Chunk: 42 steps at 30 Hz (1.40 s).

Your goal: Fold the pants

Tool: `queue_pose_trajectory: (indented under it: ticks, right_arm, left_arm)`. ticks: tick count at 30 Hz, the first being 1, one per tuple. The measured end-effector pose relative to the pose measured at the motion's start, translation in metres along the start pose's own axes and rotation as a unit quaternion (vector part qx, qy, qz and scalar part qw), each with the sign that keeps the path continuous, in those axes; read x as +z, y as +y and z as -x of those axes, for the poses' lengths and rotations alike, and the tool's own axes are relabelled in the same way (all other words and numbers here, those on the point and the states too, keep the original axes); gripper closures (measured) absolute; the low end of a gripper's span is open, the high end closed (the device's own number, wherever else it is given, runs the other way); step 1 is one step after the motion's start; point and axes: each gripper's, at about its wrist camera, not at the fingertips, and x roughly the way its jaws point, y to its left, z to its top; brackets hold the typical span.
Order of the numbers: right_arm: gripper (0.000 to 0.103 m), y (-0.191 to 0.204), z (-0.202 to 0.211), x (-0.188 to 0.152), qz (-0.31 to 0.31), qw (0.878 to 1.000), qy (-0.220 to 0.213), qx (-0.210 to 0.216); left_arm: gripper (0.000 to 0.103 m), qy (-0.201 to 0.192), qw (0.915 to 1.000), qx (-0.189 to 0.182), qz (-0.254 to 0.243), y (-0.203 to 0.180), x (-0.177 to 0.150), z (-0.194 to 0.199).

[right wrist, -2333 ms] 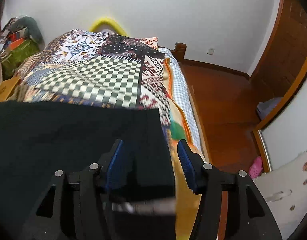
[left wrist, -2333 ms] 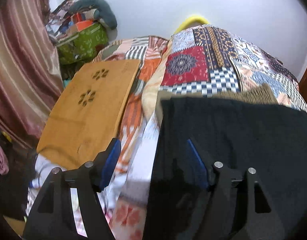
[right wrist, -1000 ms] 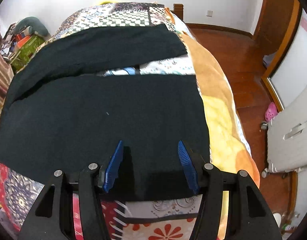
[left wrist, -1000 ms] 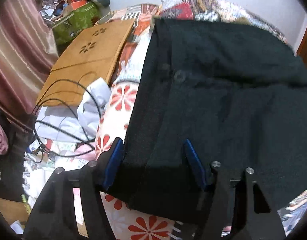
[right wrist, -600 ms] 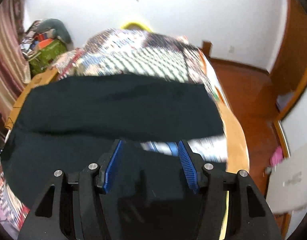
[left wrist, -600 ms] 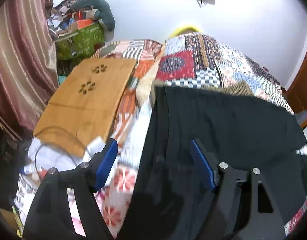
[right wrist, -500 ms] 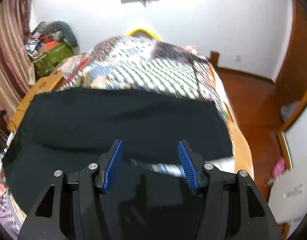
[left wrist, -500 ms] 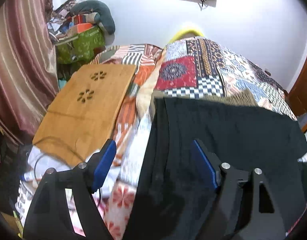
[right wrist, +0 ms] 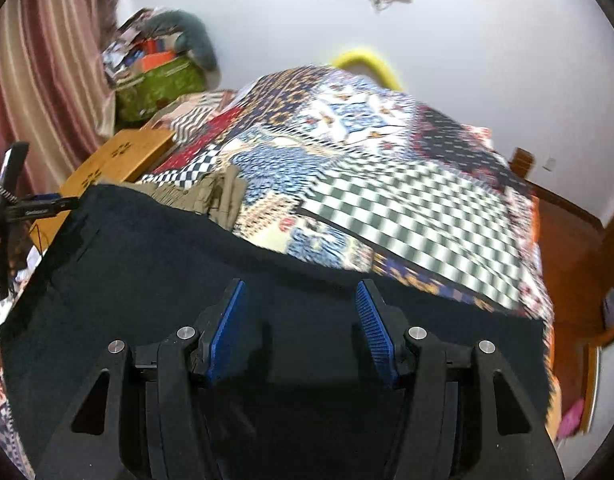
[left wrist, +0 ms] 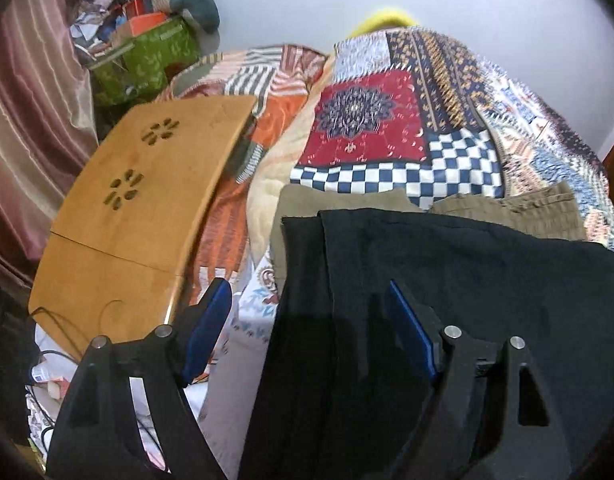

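Black pants (left wrist: 467, 280) lie spread flat across the patchwork bed; they also fill the near part of the right wrist view (right wrist: 187, 264). My left gripper (left wrist: 307, 320) is open over the pants' left edge, its fingers wide apart and holding nothing. My right gripper (right wrist: 301, 320) is open above the pants' near middle, empty. The near edge of the pants is hidden under both grippers.
Olive-green pants (left wrist: 519, 212) lie folded on the patchwork quilt (left wrist: 387, 128) just beyond the black pants; they also show in the right wrist view (right wrist: 215, 196). A wooden lap table (left wrist: 139, 208) lies at the bed's left side. Boxes and clutter (left wrist: 147, 52) stand at the far left. Wooden floor (right wrist: 567, 232) is right.
Both grippers have lifted and tilted up from looking down on the pants to looking along the bed. The black pants now lie as one folded layer. Both grippers stay open.
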Motion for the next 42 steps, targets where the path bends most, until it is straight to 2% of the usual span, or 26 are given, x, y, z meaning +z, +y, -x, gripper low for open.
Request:
queue_pose_trajectory:
  ticks: [9, 14, 20, 23, 24, 25, 27, 31, 37, 42]
  right_arm:
    - [0.05, 0.02, -0.035, 0.015, 0.038, 0.998, 0.021, 0.04]
    - [0.05, 0.022, -0.056, 0.019, 0.048, 0.995, 0.058, 0.063]
    - [0.05, 0.021, -0.064, 0.015, 0.058, 0.991, 0.087, 0.08]
    - [0.067, 0.02, -0.063, 0.012, 0.061, 0.99, 0.092, 0.087]
    - [0.076, 0.02, -0.064, 0.01, 0.064, 0.99, 0.094, 0.087]
    - [0.085, 0.021, -0.065, 0.008, 0.065, 0.989, 0.095, 0.089]
    - [0.091, 0.022, -0.064, 0.006, 0.059, 0.991, 0.089, 0.084]
    - [0.097, 0.024, -0.055, 0.008, 0.052, 0.994, 0.059, 0.074]
    - [0.098, 0.03, -0.018, 0.013, 0.054, 0.997, 0.014, 0.06]
    - [0.098, 0.039, 0.009, 0.009, 0.063, 0.996, -0.004, 0.056]
  left_arm:
    - [0.024, -0.003, 0.9995, 0.024, -0.019, -0.011, 0.012, -0.027]
    - [0.024, -0.003, 0.9993, 0.031, -0.023, -0.015, 0.02, -0.034]
    - [0.036, 0.002, 0.9996, 0.024, -0.012, -0.017, 0.021, -0.041]
    - [0.048, -0.004, 0.9993, 0.027, -0.026, -0.022, 0.02, -0.038]
    - [0.056, -0.006, 0.999, 0.028, -0.033, -0.025, 0.02, -0.036]
    - [0.06, -0.007, 0.9989, 0.027, -0.039, -0.026, 0.019, -0.035]
    - [0.068, -0.016, 0.9979, 0.035, -0.052, -0.032, 0.018, -0.029]
    - [0.075, -0.031, 0.9964, 0.04, -0.068, -0.037, 0.017, -0.016]
    - [0.081, -0.051, 0.9978, 0.007, -0.041, -0.03, 0.017, 0.02]
    - [0.084, -0.084, 0.9952, -0.001, -0.05, -0.033, 0.009, 0.065]
